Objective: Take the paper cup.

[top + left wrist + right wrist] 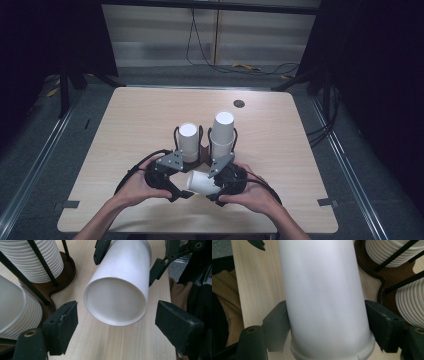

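- Right gripper (325, 322) fingers clench the paper cup (202, 183) near its rim, held level above the worktop (140, 120).
- Cup's base points between the left gripper (116, 322) fingers, which are released.

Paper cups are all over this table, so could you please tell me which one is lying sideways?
The single white paper cup held between the right gripper jaws lies sideways, its base toward the left gripper. The others stand stacked in the two-post holder.
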